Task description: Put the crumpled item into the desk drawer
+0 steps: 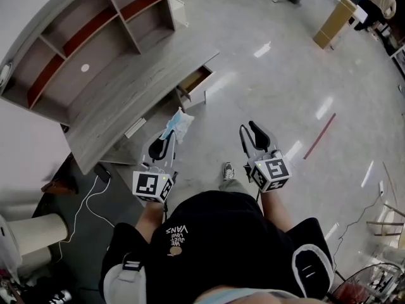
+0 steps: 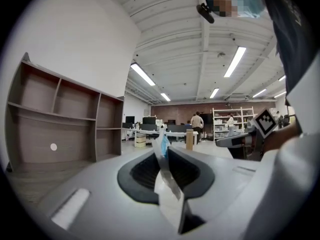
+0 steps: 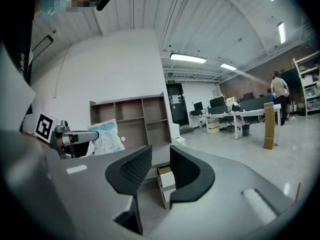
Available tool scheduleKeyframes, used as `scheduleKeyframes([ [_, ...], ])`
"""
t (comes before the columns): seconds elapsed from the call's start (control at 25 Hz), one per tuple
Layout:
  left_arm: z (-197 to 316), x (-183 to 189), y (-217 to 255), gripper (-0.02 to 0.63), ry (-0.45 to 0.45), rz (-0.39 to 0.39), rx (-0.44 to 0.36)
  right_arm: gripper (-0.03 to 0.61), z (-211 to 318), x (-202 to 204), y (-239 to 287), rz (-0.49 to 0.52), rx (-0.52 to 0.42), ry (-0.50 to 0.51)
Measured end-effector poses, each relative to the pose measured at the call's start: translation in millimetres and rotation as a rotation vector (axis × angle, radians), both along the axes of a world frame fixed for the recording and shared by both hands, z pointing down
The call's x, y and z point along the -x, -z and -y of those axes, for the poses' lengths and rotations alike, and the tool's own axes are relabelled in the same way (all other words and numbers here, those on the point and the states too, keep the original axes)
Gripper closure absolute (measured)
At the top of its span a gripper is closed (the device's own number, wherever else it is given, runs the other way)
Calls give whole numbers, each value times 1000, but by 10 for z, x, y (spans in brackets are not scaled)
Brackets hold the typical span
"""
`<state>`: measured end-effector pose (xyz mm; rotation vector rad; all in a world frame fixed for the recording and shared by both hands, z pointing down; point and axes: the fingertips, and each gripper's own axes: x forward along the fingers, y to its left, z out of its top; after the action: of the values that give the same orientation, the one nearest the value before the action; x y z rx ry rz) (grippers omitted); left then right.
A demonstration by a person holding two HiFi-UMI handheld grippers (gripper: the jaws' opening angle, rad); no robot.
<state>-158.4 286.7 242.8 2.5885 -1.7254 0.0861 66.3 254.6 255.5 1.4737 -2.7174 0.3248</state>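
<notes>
1. Floor came up glossy, smooth grey, with lamp glare streaked across it.
2. Desk read as matt grey wood-grain board. Shelf was the same, with reddish-brown strips.
3. Drawer looked paler inside, like plain brown wood.
4. Item was thin, crinkled white-and-blue sheet, either film or paper, hard to call.
5. Left gripper and right gripper had smooth, matt grey plastic shells. Pads were black, finely ribbed and rubbery.
6. Cubes carried flat, matt black-on-white print.
7. Shirt was matt black cloth.
8. Box was plain brown cardboard.
</notes>
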Motion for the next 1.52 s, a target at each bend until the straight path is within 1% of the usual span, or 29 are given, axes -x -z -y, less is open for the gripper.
scheduleKeyframes([
  [0.04,81,-30,-6,517,6,-4,0,484,93,-24,-22,-3,3,12],
  [0.08,160,-59,-18,517,14,-8,2,458,185,-45,-48,-8,6,25],
  [0.2,389,-136,-73,517,41,-8,11,451,450,-101,-131,-23,18,65],
  [0.28,524,-180,-131,517,71,-16,27,419,621,-143,-195,-31,32,93],
  [0.4,680,-257,-211,517,118,-23,49,416,865,-219,-294,-42,53,139],
  [0.64,938,-375,-268,517,179,-10,59,414,1279,-285,-348,-59,61,225],
  [0.88,1065,-331,-368,517,212,44,93,414,1536,-236,-467,-66,72,277],
  [1.04,1232,-239,-477,517,200,65,107,414,1667,-105,-554,-60,94,285],
  [1.12,1360,-213,-536,517,182,69,115,391,1757,-43,-592,-64,95,281],
  [1.32,1723,-124,-692,517,116,86,157,390,1967,110,-641,-87,92,260],
  [1.52,2018,-50,-848,517,39,106,190,390,2167,244,-761,-99,116,221],
])
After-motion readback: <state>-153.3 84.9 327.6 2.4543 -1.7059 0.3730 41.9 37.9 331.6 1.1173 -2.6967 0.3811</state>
